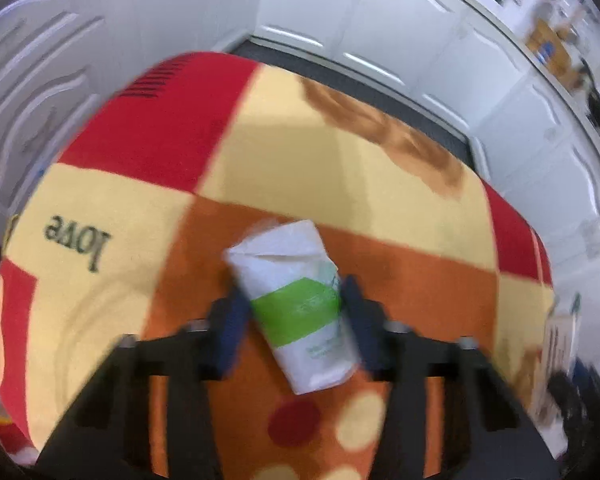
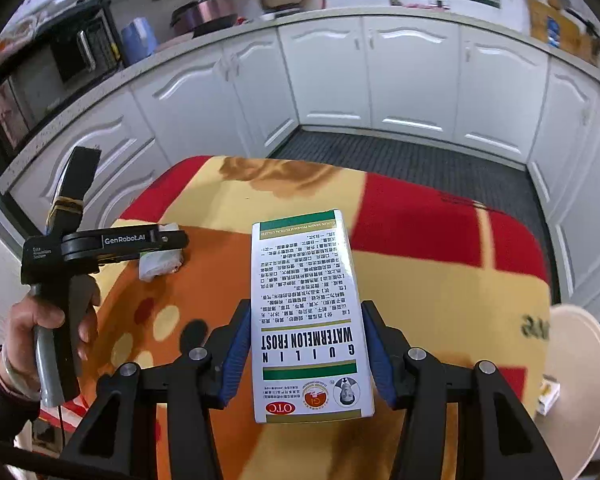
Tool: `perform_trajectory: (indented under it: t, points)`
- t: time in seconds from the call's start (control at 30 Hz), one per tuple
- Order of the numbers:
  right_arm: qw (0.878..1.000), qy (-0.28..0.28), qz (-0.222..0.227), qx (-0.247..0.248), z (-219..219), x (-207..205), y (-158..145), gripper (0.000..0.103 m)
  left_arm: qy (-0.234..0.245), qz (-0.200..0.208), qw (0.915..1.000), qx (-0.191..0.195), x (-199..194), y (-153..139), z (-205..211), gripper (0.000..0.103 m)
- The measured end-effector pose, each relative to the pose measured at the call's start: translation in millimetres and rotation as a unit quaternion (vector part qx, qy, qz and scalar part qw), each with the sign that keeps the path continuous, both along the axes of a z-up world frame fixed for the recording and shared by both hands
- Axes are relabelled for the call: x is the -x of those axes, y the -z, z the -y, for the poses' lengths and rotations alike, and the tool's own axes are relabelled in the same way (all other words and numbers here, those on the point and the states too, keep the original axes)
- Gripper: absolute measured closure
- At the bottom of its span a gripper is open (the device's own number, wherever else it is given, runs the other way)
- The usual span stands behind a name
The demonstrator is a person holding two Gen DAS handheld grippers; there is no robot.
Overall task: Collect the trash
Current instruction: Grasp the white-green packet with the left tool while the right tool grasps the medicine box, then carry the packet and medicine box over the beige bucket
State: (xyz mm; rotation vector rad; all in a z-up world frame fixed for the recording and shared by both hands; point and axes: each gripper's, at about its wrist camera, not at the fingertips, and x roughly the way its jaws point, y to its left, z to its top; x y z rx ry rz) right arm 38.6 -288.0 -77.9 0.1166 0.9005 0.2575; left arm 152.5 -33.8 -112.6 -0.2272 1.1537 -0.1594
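Home kitchen: white cabinets (image 2: 412, 76), countertop microwave (image 2: 40, 80), pot (image 2: 204, 16).

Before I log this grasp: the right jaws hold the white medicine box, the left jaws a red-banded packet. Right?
Not quite. The packet between the left jaws has a green band, not red, as the left wrist view shows. The right jaws do hold the white medicine box.

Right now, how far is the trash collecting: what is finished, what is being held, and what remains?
Nothing looks finished: no bin or bag shows in either view. In hand: the right gripper has its jaws against the sides of the white medicine box, and the left gripper clamps the crumpled white and green packet above the patterned tablecloth. Left: both pieces must still go into a container.
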Motion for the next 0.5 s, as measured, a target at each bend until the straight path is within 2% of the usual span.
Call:
perform_trajectory:
  t: [0.23,0.5]
  points:
    - [0.999,0.032,0.008,-0.011,27,28,-4,0.052,0.089,0.034,0.9953,0.018,43,-31,44,0.072]
    - [0.996,0.09,0.017,-0.006,69,58,-9,0.052,0.169,0.065,0.9834,0.015,84,-57,124,0.072]
